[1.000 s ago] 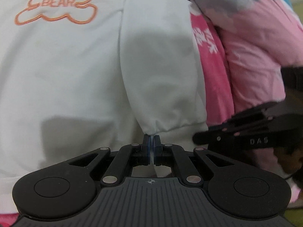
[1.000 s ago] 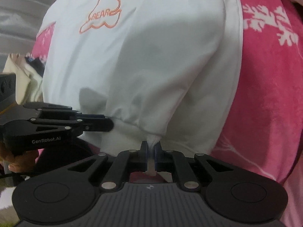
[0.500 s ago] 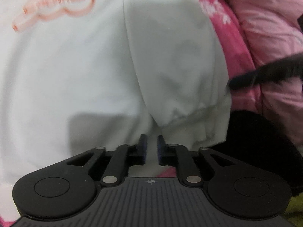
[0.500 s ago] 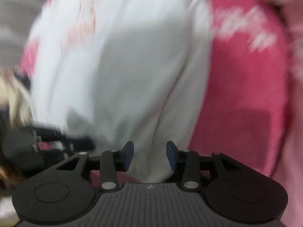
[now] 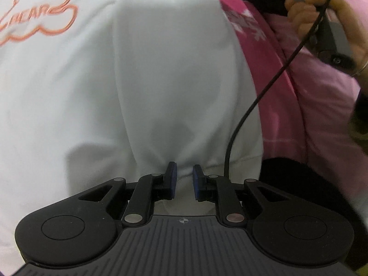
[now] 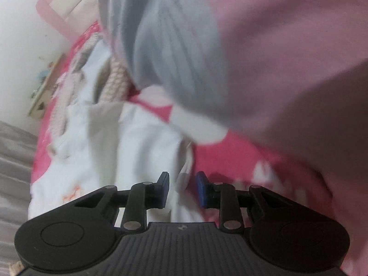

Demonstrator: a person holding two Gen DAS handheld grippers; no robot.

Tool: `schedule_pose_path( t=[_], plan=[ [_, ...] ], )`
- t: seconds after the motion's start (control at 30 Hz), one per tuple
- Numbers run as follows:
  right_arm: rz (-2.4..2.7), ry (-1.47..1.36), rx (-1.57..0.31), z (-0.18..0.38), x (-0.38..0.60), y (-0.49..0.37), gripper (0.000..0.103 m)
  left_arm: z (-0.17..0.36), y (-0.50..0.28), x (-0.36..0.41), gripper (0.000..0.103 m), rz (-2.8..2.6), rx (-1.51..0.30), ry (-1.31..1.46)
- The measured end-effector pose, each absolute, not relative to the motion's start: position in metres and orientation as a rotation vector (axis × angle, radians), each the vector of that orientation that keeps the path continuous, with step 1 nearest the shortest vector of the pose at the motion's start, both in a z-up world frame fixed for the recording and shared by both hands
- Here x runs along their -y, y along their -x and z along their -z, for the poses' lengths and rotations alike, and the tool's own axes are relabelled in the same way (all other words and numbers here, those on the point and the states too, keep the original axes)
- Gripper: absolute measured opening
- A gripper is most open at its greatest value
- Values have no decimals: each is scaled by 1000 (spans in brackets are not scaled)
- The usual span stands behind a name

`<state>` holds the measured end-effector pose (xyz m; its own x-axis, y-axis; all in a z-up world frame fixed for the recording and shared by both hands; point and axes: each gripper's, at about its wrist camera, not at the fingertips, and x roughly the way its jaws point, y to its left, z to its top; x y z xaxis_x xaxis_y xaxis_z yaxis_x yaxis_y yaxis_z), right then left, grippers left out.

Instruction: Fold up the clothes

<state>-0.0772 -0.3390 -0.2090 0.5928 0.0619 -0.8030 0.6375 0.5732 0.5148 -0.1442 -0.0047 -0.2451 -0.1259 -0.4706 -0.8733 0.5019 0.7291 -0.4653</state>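
1. The white sweatshirt point(image 5: 142, 73) with an orange bear print lies spread on the pink bedcover point(image 5: 283, 105), one sleeve folded in over its body.
2. The left gripper point(image 5: 183, 180) sits at the sleeve cuff point(image 5: 197, 161), its fingers slightly apart and clamping nothing.
3. The right gripper point(image 6: 182, 189) hovers at the sweatshirt's edge, its fingers closing, with white fabric between them but not yet pinched.
4. To fold well, each gripper should probably take one clean edge, then carry both across evenly, keeping the cable point(image 5: 250, 105) clear.
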Motion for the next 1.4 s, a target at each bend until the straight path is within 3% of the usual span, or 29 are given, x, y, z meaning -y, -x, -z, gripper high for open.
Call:
schedule_pose_path(
  t=[0.17, 0.47, 0.63, 0.7, 0.93, 1.2, 1.27, 1.37, 1.4],
  plan=[
    [354, -1005, -844, 214, 348, 72, 29, 247, 141, -5, 14, 839, -1504, 23],
    [391, -991, -925, 223, 347, 57, 29, 250, 140, -8, 14, 867, -1520, 80],
    [389, -961, -926, 228, 343, 53, 15, 252, 138, -13, 14, 875, -1517, 98],
    [376, -924, -923, 226, 339, 52, 5, 253, 138, -13, 14, 876, -1515, 105],
    [375, -605, -884, 208, 322, 47, 4, 255, 139, -16, 14, 881, -1517, 119],
    [335, -315, -911, 225, 297, 31, 2, 254, 138, -15, 14, 885, -1535, 109],
    [322, -297, -929, 217, 296, 32, 4, 253, 137, -15, 14, 881, -1542, 113],
    [296, -301, -938, 192, 296, 48, 29, 251, 136, -17, 15, 877, -1547, 126],
    [285, -295, -935, 183, 297, 58, 31, 251, 135, -19, 15, 874, -1549, 133]
  ],
)
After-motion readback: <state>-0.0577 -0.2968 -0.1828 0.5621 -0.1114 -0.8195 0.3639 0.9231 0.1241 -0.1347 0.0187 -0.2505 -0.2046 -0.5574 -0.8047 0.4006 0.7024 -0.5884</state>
